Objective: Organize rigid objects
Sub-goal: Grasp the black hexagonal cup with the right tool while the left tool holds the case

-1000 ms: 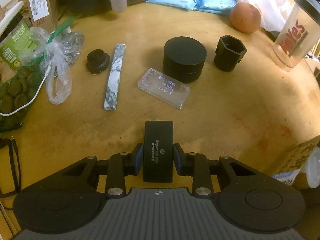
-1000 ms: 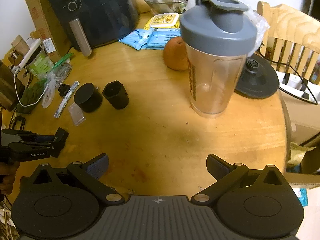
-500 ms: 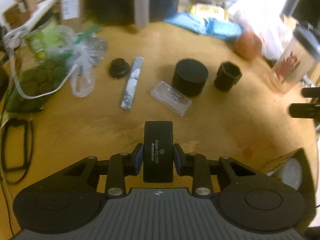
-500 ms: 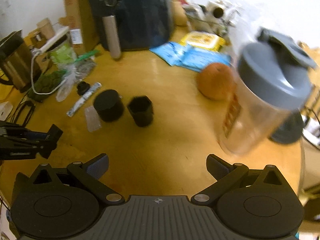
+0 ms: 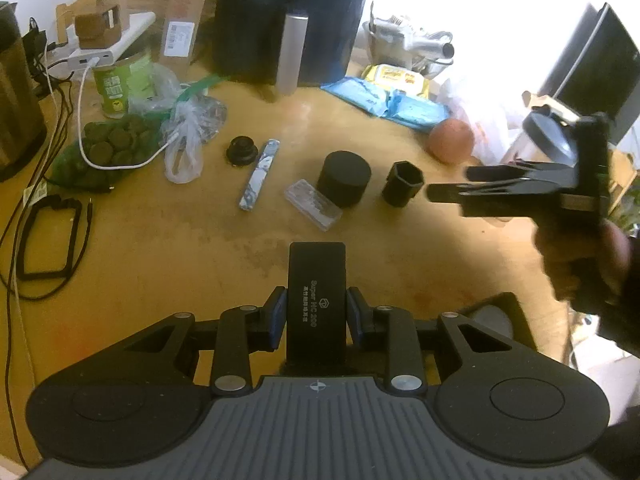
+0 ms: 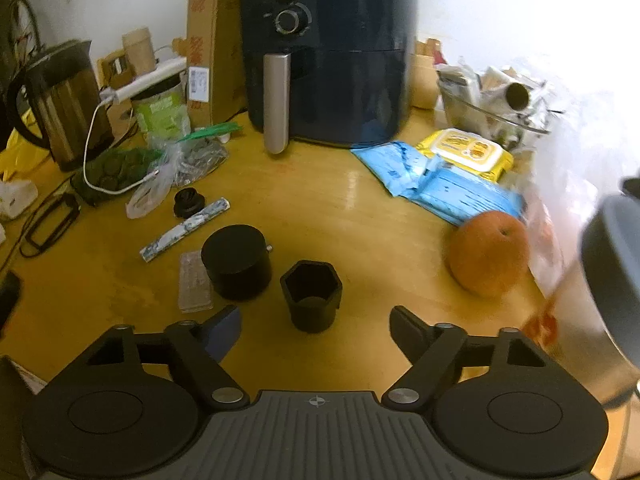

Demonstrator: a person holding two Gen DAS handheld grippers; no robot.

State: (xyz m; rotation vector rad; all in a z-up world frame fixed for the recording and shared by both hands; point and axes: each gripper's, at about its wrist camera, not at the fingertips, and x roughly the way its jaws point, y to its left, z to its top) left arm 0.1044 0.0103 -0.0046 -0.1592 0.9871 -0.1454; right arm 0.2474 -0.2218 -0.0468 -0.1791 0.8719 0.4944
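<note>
Swinging in from the right, the right hand-held gripper (image 6: 316,330) now hovers just short of the hexagonal black cup (image 6: 311,295), jaws spread wide and empty. Its likely next move is a grasp there. Beside the cup stands the round black container (image 6: 237,261) on the desk (image 6: 360,208). The left hand-held gripper (image 5: 317,316) stays clamped on the black rectangular block (image 5: 317,296), lifted higher.

The wooden table (image 6: 360,208) carries one black hexagonal cup (image 6: 311,294), one black round canister (image 6: 236,261), one clear plastic case (image 6: 194,282), one marbled bar (image 6: 185,229), one small black knob (image 6: 188,202), one orange fruit (image 6: 488,254), two blue packets (image 6: 440,182), one yellow wipes pack (image 6: 466,152) and one air fryer (image 6: 326,52).
</note>
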